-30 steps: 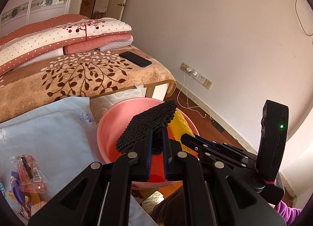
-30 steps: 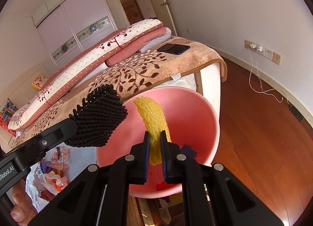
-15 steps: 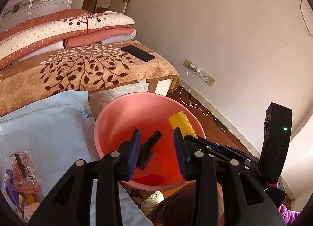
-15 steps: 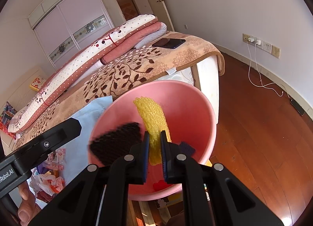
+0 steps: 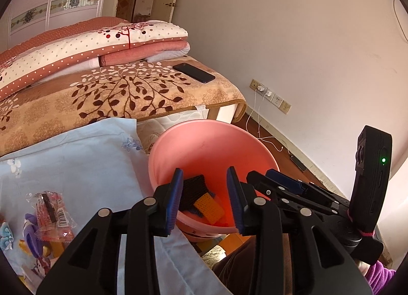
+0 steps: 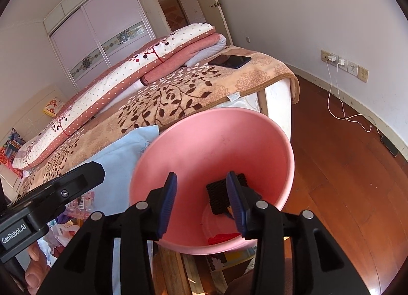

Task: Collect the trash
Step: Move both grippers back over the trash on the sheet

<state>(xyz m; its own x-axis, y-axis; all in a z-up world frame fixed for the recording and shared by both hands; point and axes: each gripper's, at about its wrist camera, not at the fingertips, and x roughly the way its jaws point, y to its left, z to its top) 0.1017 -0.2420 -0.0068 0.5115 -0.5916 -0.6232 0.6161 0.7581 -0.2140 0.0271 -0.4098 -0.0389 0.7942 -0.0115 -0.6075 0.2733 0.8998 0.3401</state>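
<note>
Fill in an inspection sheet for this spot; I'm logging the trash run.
Surface: light blue cloth over the bed edge.
Job's things: pink basin holds black mesh and yellow mesh.
Clutter: snack wrappers on the cloth.
Grippers: left hand-held gripper open; right hand-held gripper open; both empty.
Cables: white charger cable trails from the wall socket to the floor.
Surroundings: phone on the leaf-print blanket.

Left gripper (image 5: 205,199) held with jaws spread apart, nothing between them; right gripper (image 6: 201,199) likewise spread and empty; both are angled downward, side by side, close together.
</note>
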